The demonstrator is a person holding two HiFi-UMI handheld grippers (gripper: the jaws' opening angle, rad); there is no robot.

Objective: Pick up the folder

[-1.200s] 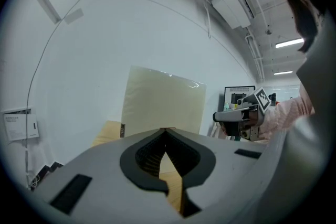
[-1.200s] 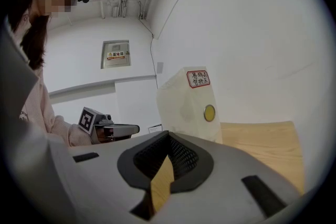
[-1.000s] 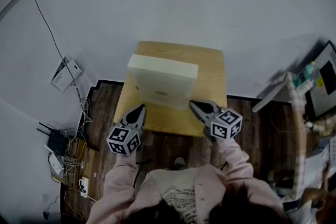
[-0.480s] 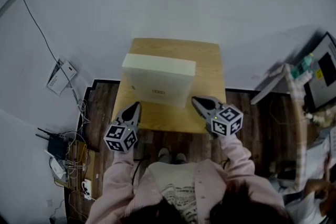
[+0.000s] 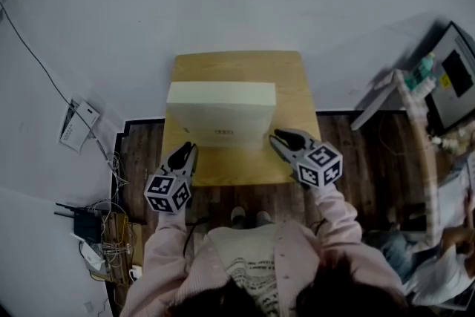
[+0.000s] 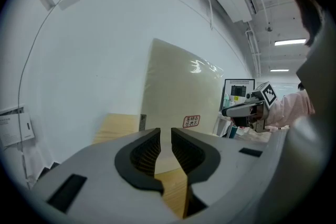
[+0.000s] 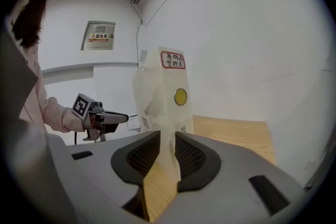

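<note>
Approach step. Folder (image 5: pixel 220 115) stands upright mid-frame on table (image 5: pixel 289 85). My L gripper (image 5: pixel 186 149) & R gripper (image 5: pixel 277 136) sit by its lower corners. Jaws just been opening, slightly apart, nothing btwn yet. Next, I reckon: slide onto side edges, clamp.

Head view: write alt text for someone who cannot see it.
Seen from above, a person in pink holds the left gripper and the right gripper at the near corners of a white folder standing on a small wooden table. Both pairs of jaws have just been opening a little, and neither grips the folder.
</note>
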